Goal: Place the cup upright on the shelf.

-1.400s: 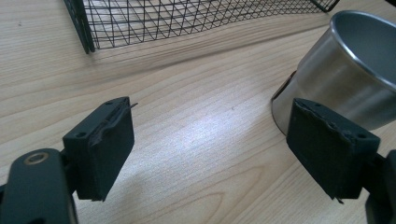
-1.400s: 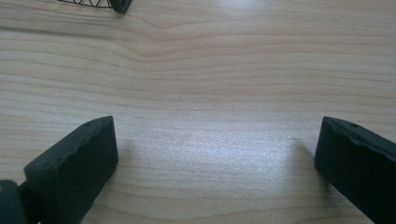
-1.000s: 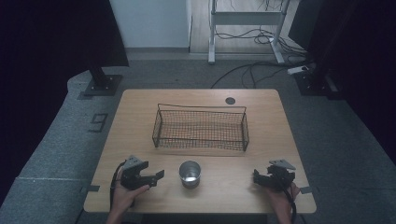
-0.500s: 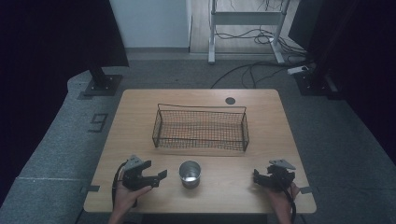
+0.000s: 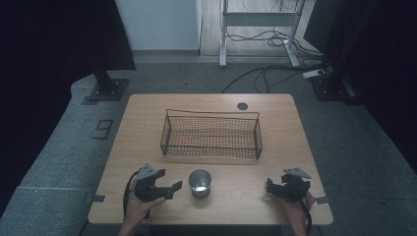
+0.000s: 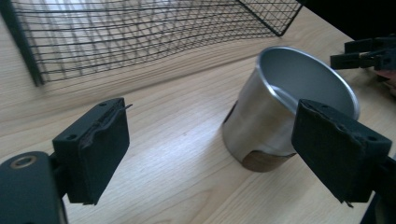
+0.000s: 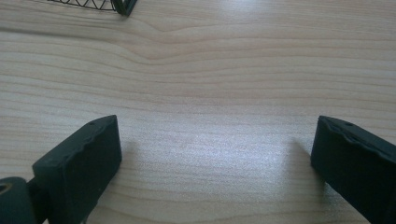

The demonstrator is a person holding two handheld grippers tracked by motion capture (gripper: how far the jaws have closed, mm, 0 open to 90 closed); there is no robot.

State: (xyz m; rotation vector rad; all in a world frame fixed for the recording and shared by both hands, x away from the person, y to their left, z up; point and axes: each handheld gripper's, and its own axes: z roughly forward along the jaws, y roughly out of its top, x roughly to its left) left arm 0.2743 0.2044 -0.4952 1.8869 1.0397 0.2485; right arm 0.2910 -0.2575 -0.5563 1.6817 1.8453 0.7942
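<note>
A shiny metal cup (image 5: 200, 183) stands upright near the table's front edge, in the middle. My left gripper (image 5: 175, 190) lies just left of it and points at it. In the left gripper view the jaws have just been opening and stand open (image 6: 210, 154). The cup (image 6: 280, 102) sits a little beyond them, partly behind the right-hand pad (image 6: 338, 149), and nothing is pressed between the pads. My right gripper (image 5: 269, 186) rests at the front right, open (image 7: 215, 158) over bare wood, well apart from the cup.
A black wire basket (image 5: 211, 114) stands mid-table behind the cup, with nothing visible inside; its mesh (image 6: 140, 28) and one corner (image 7: 119, 5) show in the gripper views. A dark round grommet (image 5: 242, 105) sits near the far edge. The wooden table (image 5: 142, 118) ends just behind both hands.
The left gripper's jaws stand wider apart than a second ago. Both hands, the cup and the basket have kept their places.
</note>
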